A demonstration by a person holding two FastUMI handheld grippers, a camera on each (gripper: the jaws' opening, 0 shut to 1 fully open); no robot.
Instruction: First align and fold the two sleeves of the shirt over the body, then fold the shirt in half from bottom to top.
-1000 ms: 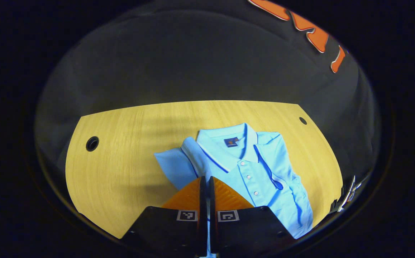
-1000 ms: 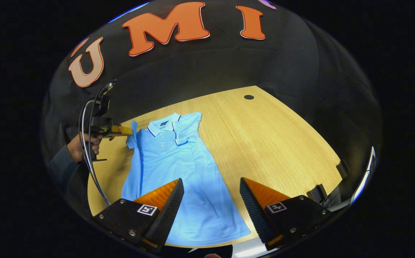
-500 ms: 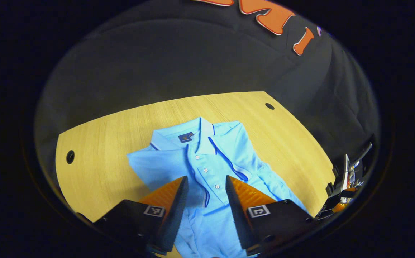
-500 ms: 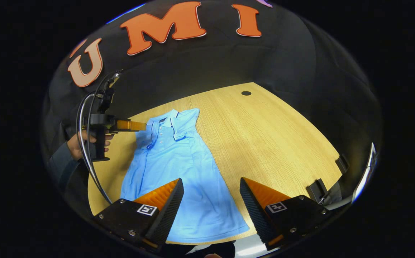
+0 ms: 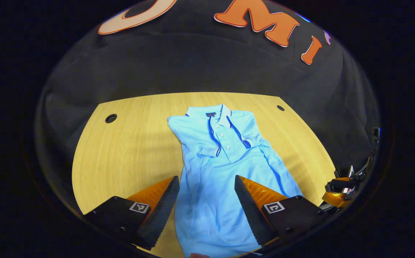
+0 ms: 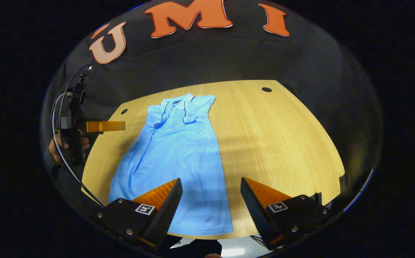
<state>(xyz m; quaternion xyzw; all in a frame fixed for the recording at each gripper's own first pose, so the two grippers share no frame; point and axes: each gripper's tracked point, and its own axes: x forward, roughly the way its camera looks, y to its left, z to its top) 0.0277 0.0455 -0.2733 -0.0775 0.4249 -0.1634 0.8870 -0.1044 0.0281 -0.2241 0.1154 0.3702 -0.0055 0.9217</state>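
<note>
A light blue polo shirt (image 5: 222,168) (image 6: 177,150) lies flat on the wooden table (image 5: 128,150) (image 6: 275,139), collar toward the far wall. Both short sleeves lie folded in over the chest beside the button placket (image 5: 223,139). In the left gripper view my left gripper (image 5: 205,186) is open above the shirt's lower body, nothing between its fingers. That gripper (image 6: 121,126) also appears in the right gripper view, held by a hand (image 6: 55,150) off the shirt's left side. My right gripper (image 6: 211,186) is open over the hem (image 6: 207,225) near the table's front edge, and its tips (image 5: 336,195) peek in at the right.
Cable holes sit in the tabletop, at the far left (image 5: 110,118) and far right (image 5: 280,107) (image 6: 266,89). A cable (image 6: 58,143) loops down from the left gripper's handle. Bare wood stretches on both sides of the shirt.
My left gripper was shut on the left sleeve a second ago; it has opened, left the sleeve folded over the chest, and drawn back toward the hem. The right gripper stays open, nearly still.
</note>
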